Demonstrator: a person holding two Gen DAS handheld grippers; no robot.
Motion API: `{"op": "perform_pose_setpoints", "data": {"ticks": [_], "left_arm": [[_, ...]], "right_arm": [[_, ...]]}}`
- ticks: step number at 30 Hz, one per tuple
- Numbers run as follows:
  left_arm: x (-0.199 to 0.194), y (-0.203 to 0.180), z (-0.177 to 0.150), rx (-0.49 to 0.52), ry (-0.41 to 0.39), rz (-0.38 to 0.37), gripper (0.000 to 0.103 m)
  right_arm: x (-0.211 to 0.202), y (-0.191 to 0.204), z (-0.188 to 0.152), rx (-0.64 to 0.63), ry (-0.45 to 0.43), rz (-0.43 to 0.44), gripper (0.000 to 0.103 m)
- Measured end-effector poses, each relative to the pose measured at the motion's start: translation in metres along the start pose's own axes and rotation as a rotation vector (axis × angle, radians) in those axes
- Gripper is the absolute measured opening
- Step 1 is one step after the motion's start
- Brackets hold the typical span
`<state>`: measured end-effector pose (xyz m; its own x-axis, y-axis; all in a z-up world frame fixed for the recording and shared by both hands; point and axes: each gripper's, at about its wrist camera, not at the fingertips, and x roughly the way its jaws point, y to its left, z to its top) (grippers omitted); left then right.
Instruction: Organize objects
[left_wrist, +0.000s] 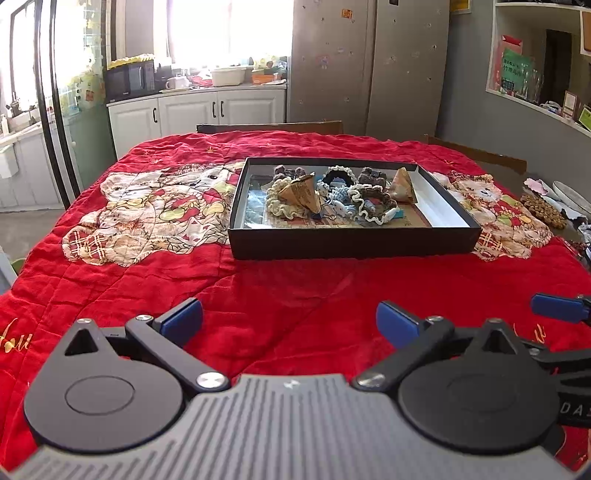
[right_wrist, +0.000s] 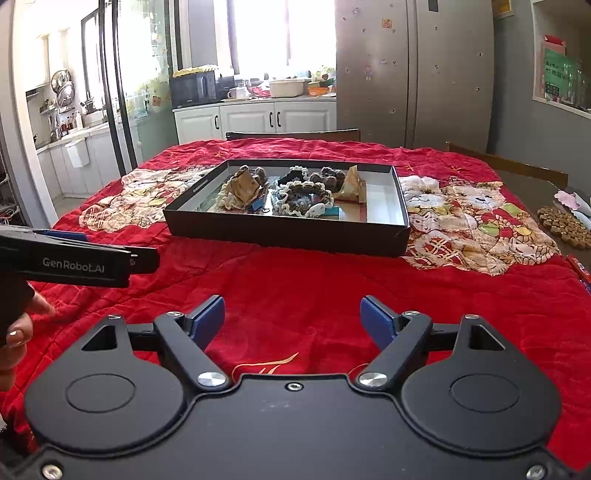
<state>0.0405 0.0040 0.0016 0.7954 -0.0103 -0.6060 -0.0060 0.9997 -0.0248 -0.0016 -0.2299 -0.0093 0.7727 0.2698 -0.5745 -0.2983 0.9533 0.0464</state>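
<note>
Red quilted cloth (left_wrist: 280, 295) with teddy-bear patches covers the table, and I have both claws held low over its near edge, level and aimed toward the far side. My left gripper (left_wrist: 289, 321) has its blue pads spread wide with nothing between them; only bare cloth shows in the gap. My right gripper (right_wrist: 291, 319) is likewise released, its fingers parted and empty. In the right wrist view the left tool's black body juts in from the left edge, side-on, with the holding hand (right_wrist: 16, 332) wrapped around its grip just above the cloth; in the left wrist view a blue fingertip of the right tool pokes in at the right edge, so the two sit side by side and apart. A shallow black box (left_wrist: 351, 243) lies well ahead of both claws, mid-table, untouched. Inside it I see a heap of crocheted scrunchies (left_wrist: 280, 195) in cream, brown, black and pale blue, plus two paper-wrapped pyramid packets (left_wrist: 301, 194), crowded toward its centre. Its right end is bare white floor. A beaded brown trivet (right_wrist: 565, 223) lies on bare tabletop to the far right, beyond the cloth.
</note>
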Motion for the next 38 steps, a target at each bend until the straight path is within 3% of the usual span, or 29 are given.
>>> {"op": "perform_pose_setpoints", "data": {"ticks": [24, 38], "left_arm": [[-0.0006, -0.0033, -0.0016, 0.004, 0.020, 0.002, 0.103], [0.0023, -0.0017, -0.0033, -0.011, 0.028, -0.035, 0.103]], "right_arm": [[0.0017, 0.0016, -0.0035, -0.004, 0.010, 0.010, 0.080], [0.0034, 0.0008, -0.0047, 0.002, 0.016, 0.013, 0.080]]}}
